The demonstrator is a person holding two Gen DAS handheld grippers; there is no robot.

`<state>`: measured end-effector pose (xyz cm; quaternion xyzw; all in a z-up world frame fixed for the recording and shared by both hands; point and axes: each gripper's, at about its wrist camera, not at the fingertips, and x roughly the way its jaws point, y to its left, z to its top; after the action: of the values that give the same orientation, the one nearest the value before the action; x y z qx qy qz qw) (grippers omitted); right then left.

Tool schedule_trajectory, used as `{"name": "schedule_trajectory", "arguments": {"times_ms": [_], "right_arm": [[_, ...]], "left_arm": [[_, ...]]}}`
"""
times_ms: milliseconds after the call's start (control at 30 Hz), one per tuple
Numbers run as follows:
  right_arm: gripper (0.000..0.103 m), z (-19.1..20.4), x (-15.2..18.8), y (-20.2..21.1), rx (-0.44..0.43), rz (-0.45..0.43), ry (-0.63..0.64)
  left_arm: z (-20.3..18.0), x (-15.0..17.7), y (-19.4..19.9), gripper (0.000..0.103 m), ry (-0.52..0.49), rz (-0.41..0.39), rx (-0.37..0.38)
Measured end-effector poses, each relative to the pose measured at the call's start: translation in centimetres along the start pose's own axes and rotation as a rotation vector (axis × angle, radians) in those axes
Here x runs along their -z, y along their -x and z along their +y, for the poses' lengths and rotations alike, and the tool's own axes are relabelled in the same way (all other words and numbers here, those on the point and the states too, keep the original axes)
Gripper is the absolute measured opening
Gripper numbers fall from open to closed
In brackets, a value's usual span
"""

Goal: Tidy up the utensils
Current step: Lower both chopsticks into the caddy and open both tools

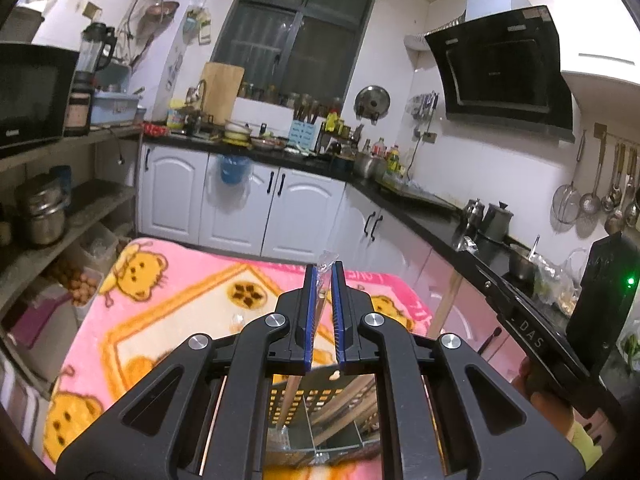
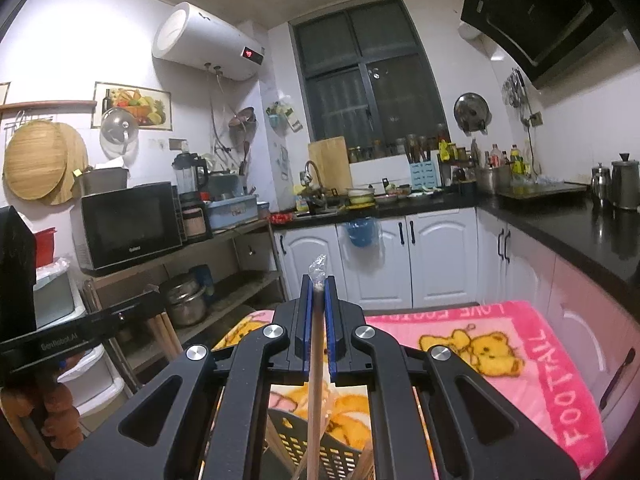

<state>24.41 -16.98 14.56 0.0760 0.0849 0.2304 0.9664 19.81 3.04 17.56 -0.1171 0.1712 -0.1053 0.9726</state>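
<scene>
My left gripper (image 1: 324, 270) is shut on a wooden chopstick (image 1: 319, 308) in a clear plastic wrapper, whose crinkled end sticks out past the blue pads. My right gripper (image 2: 319, 280) is likewise shut on a wrapped wooden chopstick (image 2: 315, 360) that runs back between its jaws. Below both grippers stands a black perforated utensil holder (image 1: 316, 398) (image 2: 320, 450) with several wooden sticks leaning in it. It rests on a pink bear-print blanket (image 1: 180, 308) (image 2: 520, 344) spread over the table.
White kitchen cabinets (image 1: 240, 208) and a cluttered black counter (image 2: 560, 224) lie beyond the table. A shelf rack with a microwave (image 2: 128, 228) and pots stands on the left. Ladles hang on the right wall (image 1: 616, 192). A hand (image 1: 540, 388) holds the other gripper's handle.
</scene>
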Motion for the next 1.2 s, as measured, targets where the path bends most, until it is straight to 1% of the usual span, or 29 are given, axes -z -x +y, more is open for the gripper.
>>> {"name": "schedule_trajectory", "arguments": {"times_ms": [500,833,900,933,1000,1100,1200], "right_arm": [[0.006,0.6,3.6,-0.8,-0.015,0.106,-0.008],[0.007,0.6,5.0,0.0,-0.009,0.202,-0.014],[0.008,0.6,5.3,0.2,-0.007,0.218,-0.017],[0.01,0.5,5.4,0.4,-0.007,0.227,-0.019],[0.015,0.4,5.6,0.7,-0.005,0.234,-0.021],[0.018,0.4,5.9,1.3,-0.004,0.244,-0.021],[0.026,0.5,6.0,2.0,-0.003,0.25,-0.014]], "left_arm": [[0.5,3.0,-2.2,0.005,-0.008,0.1,-0.009],[0.4,4.5,-1.7,0.005,-0.025,0.14,-0.01],[0.4,4.9,-1.6,0.01,-0.024,0.153,-0.013],[0.4,5.1,-1.5,0.014,-0.025,0.161,-0.016],[0.4,5.3,-1.3,0.016,-0.023,0.168,-0.017],[0.4,5.7,-0.8,0.021,-0.023,0.175,-0.018],[0.3,6.0,-0.3,0.028,-0.024,0.18,-0.02]]}}
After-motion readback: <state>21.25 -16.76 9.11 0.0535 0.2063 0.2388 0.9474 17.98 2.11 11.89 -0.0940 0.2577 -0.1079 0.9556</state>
